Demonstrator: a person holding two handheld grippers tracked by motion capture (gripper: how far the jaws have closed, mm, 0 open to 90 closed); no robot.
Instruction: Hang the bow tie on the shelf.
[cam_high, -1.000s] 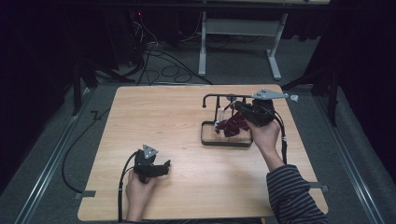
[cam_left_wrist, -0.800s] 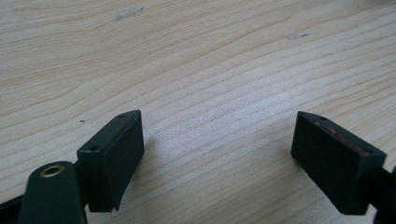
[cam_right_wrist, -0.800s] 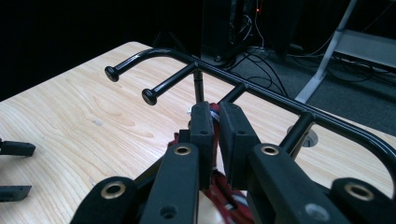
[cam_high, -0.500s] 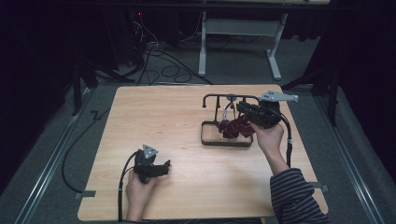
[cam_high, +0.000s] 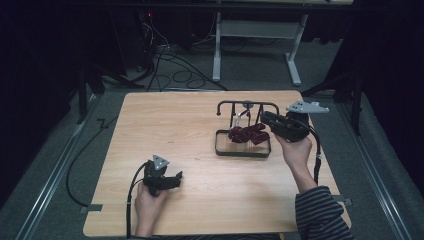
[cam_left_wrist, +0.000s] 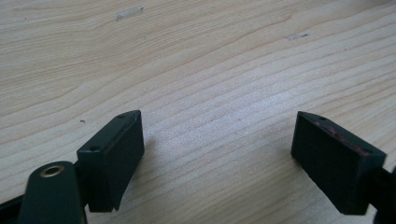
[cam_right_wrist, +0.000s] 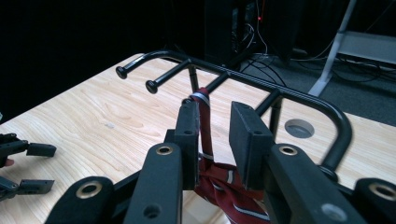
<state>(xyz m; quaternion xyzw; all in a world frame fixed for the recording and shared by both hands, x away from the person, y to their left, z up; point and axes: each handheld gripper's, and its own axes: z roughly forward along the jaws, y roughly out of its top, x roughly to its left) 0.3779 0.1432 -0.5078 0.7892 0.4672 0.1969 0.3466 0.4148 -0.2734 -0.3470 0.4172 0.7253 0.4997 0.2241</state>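
red striped tie (cam_right_wrist: 204, 122) rising upright, perhaps looped on black rack (cam_right_wrist: 261, 86)

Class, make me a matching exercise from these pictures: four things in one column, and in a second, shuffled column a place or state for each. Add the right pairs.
Things
1. dark red striped cloth necktie
2. black metal hook rack
3. left tongs
4. right tongs

Places or states
A. jaws wide apart over bare wood, near the front left of the light wooden table
B. hangs from a peg, its lower part heaped in the tray
C. stands on the right half of the table, pegs sticking out
D. jaws either side of the hanging strip, a gap showing

Pairs: 1-B, 2-C, 3-A, 4-D
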